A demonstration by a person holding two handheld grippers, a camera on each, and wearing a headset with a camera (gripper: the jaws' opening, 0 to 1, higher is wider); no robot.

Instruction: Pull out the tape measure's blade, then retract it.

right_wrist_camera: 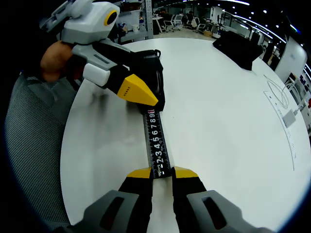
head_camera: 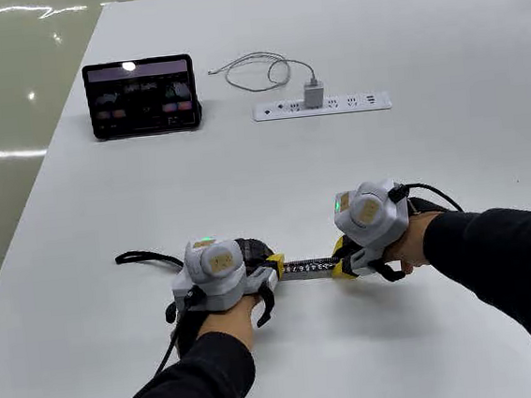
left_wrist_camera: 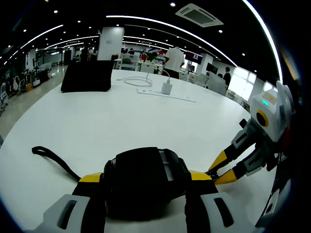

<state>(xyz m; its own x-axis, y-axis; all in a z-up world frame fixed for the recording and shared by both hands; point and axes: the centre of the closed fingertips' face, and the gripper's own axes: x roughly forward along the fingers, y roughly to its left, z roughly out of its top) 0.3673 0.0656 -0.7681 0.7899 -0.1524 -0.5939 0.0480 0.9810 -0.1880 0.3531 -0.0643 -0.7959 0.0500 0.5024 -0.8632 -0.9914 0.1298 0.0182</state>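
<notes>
One desk (head_camera: pixel 420 43) carries one tape measure (head_camera: pixel 252 254), one tablet (head_camera: pixel 141 96) at eleven o'clock, and one power strip (head_camera: pixel 322 106) at twelve with one charger (head_camera: pixel 314 94) and one cable (head_camera: pixel 258 73). Two tools: left tool (left_wrist_camera: pixel 145 177), right tool (right_wrist_camera: pixel 161 172).

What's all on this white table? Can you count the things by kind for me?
Tape measure: 1
Tablet: 1
Power strip: 1
Charger with cable: 1
Handheld tools: 2, the left tool and the right tool
Total: 6

A white counter (head_camera: pixel 400 35) stands on a glossy pale floor (head_camera: pixel 10 82); ceiling light strips (left_wrist_camera: pixel 141 19) cross a dark open office.
</notes>
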